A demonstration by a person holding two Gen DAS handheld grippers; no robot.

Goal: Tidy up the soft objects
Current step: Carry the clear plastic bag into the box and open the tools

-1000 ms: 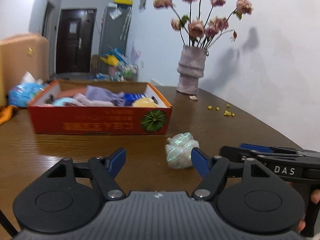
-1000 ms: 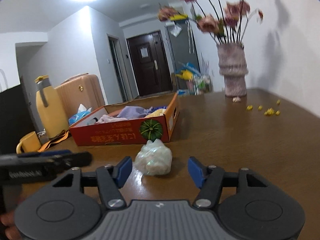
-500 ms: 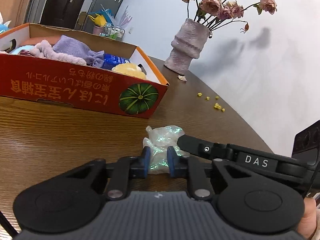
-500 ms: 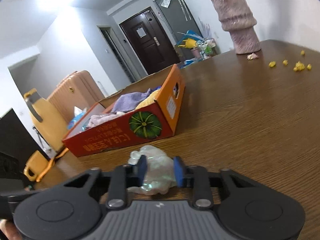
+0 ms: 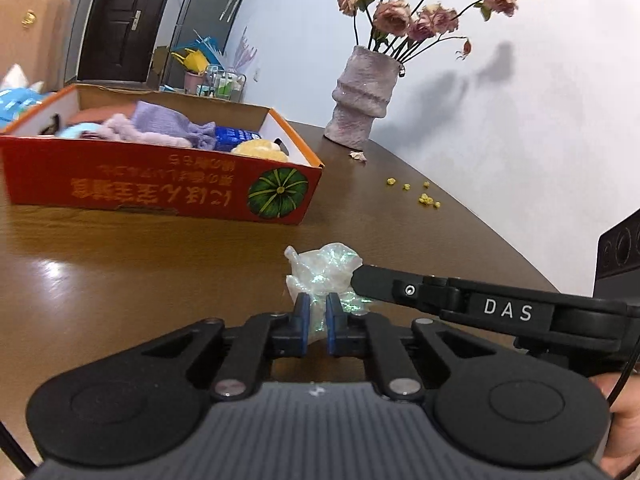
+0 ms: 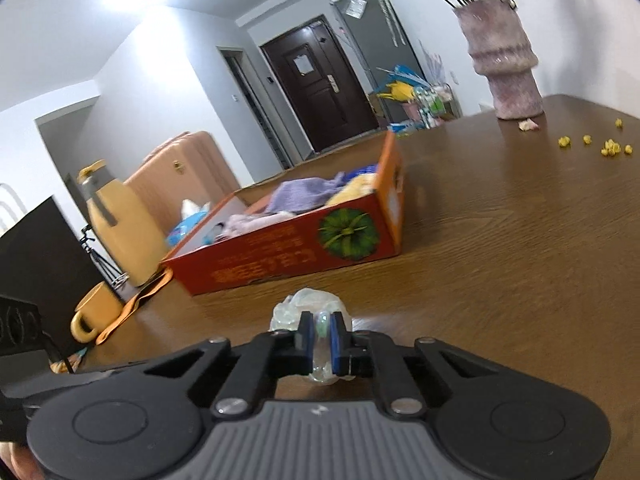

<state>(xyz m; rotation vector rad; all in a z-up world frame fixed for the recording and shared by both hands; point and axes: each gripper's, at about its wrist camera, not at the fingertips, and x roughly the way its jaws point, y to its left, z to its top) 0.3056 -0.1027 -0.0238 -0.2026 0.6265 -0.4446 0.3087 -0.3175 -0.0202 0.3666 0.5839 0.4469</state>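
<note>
A crumpled iridescent plastic bag [image 5: 326, 270] lies on the brown wooden table [image 5: 120, 280] in front of an orange cardboard box [image 5: 160, 188]. The box holds soft things: a purple cloth [image 5: 168, 126], a yellow sponge [image 5: 260, 148] and others. My left gripper [image 5: 317, 306] is shut on the bag's near edge. My right gripper [image 6: 322, 330] is shut on the same bag [image 6: 308, 306] from the other side; its black finger [image 5: 400, 290] reaches in from the right in the left wrist view. The box also shows in the right wrist view [image 6: 288, 248].
A pink vase [image 5: 366, 98] with dried flowers stands at the back of the table by the white wall. Small yellow bits [image 5: 426, 198] lie near it. A yellow jug [image 6: 116, 220], a yellow mug [image 6: 94, 316] and a black box [image 6: 36, 272] are at the left.
Both grippers moved in on the plastic bag and closed from wide open onto it. The views have shifted since, the right one tilting up.
</note>
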